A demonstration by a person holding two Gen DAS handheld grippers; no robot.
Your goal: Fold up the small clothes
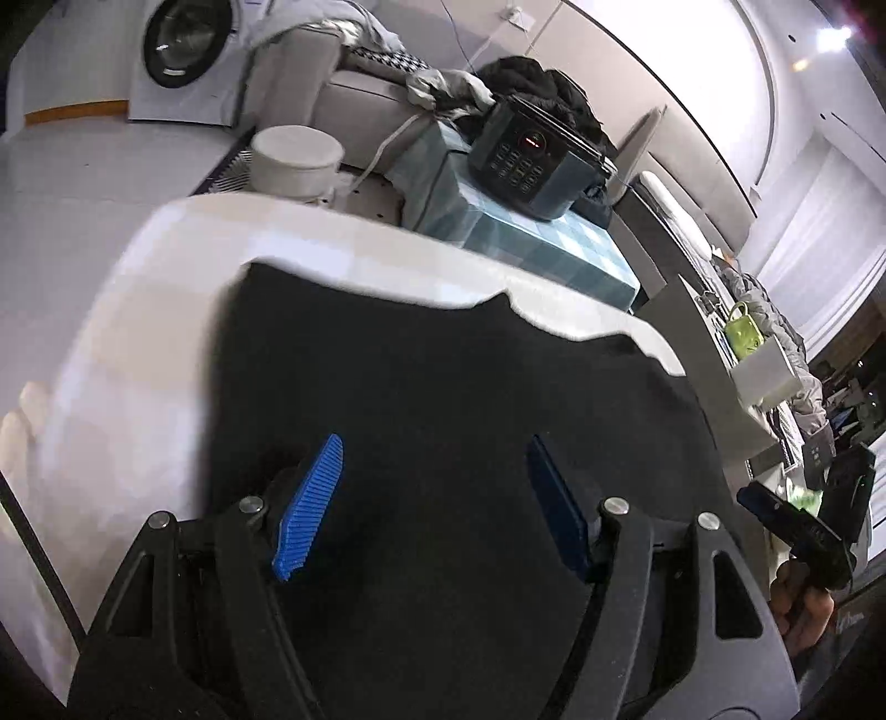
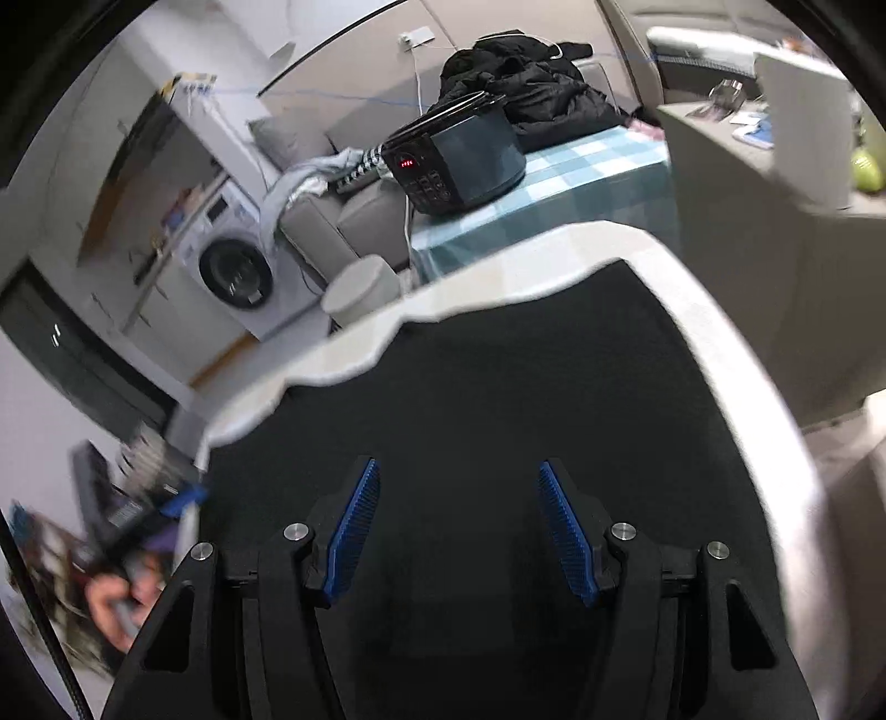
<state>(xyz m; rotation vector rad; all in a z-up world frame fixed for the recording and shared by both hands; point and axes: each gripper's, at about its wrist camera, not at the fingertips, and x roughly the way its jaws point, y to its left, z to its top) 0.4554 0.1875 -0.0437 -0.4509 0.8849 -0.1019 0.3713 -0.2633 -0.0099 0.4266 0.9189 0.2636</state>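
Observation:
A black garment lies spread flat on a white table. Its far edge is wavy. My left gripper is open just above the garment's near part, blue pads apart, nothing between them. In the right wrist view the same black garment covers the white table. My right gripper is open above the cloth, empty. The right gripper also shows at the right edge of the left wrist view. The left gripper shows blurred in the right wrist view.
Behind the table stands a checked blue-covered table with a black cooker and dark clothes. A white round bin, a grey sofa and a washing machine are beyond. A grey counter is to the right.

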